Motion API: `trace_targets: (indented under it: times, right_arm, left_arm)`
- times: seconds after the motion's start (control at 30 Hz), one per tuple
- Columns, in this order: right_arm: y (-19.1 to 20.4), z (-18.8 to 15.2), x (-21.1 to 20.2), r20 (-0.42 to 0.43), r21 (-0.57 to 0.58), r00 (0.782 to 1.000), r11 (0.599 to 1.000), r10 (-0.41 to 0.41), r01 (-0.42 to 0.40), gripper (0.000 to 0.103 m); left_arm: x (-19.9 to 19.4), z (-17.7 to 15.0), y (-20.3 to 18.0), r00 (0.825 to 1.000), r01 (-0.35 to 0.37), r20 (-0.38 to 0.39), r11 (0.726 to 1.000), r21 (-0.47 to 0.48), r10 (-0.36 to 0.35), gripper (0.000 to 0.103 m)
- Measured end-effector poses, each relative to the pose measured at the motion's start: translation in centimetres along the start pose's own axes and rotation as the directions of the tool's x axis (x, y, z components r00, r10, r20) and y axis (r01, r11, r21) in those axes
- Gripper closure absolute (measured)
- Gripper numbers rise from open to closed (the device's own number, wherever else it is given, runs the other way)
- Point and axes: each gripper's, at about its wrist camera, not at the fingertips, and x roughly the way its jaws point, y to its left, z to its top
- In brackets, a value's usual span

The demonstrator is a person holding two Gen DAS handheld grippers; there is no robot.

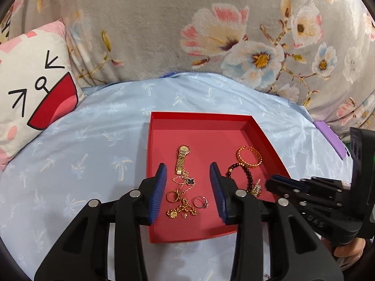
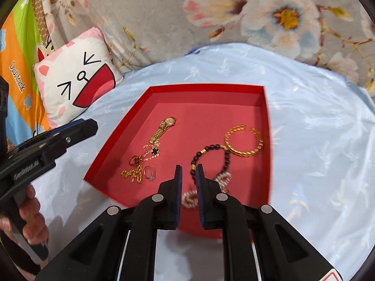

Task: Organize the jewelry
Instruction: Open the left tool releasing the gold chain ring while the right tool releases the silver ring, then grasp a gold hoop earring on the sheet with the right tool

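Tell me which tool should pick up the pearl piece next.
Right. The right tool hangs just above the pearl piece, its tips nearly straddling it. The left tool is open over the gold chains.

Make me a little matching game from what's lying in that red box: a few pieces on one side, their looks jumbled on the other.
Things:
1. watch
2. open bangle
3. bead bracelet
4. lone ring

Looks:
A. dark round beads
B. silver with a small stone
C. gold, straight link strap
D. thick gold hoop with a gap

Pairs: 1-C, 2-D, 3-A, 4-B
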Motion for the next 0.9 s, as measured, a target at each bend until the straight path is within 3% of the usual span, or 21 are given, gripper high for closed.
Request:
trace_targets:
  times: [0.1,0.2,0.4,0.63,0.9]
  right_arm:
    - [0.1,-1.4,-2.3,0.022,-0.021,0.999,0.999,-0.029,0.030,0.085]
    - [0.2,-3.4,-4.3,0.031,-0.039,0.998,0.998,-0.051,0.052,0.081]
    - [0.6,-8.7,-6.9,0.012,-0.058,0.996,0.994,-0.089,0.090,0.076]
    - [1.5,-14.9,-7.9,-0.030,-0.051,0.992,0.991,-0.126,0.124,0.073]
    - [2.2,-17.8,-7.5,-0.065,-0.034,0.992,0.993,-0.111,0.109,0.073]
  left_arm:
    - [-1.3,-0.6,0.0,1.000,0.002,0.013,1.000,0.000,-0.002,0.063]
    - [-2.6,-1.7,-0.2,1.000,-0.012,0.025,1.000,0.013,0.011,0.054]
    - [-4.1,-5.0,-1.3,1.000,-0.029,0.014,0.998,0.062,0.028,0.052]
    - [-3.9,-9.7,-1.5,0.998,-0.016,-0.052,0.999,0.051,0.019,0.051]
    - [-4.2,-12.0,-2.2,0.998,-0.013,-0.058,0.999,0.051,0.016,0.051]
